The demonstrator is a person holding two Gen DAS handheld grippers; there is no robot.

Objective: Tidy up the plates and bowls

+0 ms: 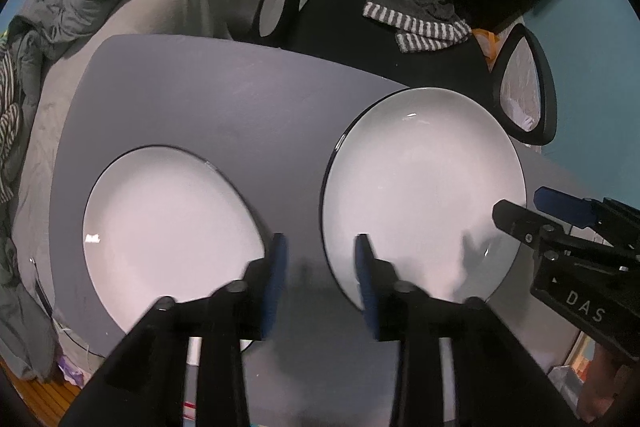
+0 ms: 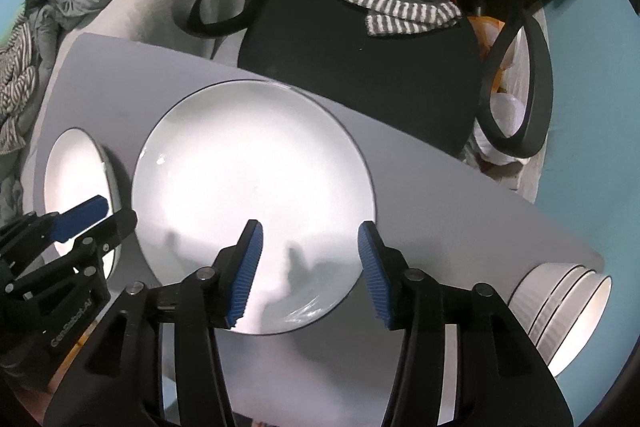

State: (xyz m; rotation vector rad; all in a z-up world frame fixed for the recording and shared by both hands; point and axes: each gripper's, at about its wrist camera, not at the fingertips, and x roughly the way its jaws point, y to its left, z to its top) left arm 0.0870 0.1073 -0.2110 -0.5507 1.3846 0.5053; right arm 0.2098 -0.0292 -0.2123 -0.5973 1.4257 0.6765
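From the left wrist camera, the left gripper (image 1: 321, 247) hangs with its blue-padded jaws wide apart and empty above the bare strip of grey tabletop (image 1: 224, 99) between two round white plates with thin dark rims. The left plate (image 1: 168, 227) lies at eight o'clock, the right plate (image 1: 424, 187) at three o'clock, apart from each other. The right gripper (image 1: 520, 211) enters at four o'clock over the right plate's edge.

From the right wrist camera, the right gripper (image 2: 310, 239) is spread wide, gripping nothing, above the near half of the right plate (image 2: 252, 167). A stack of white ribbed bowls (image 2: 568, 311) sits at four o'clock. The left plate (image 2: 76, 179) and left gripper (image 2: 108, 215) show at nine o'clock. A black office chair (image 2: 360, 67) stands at twelve o'clock.
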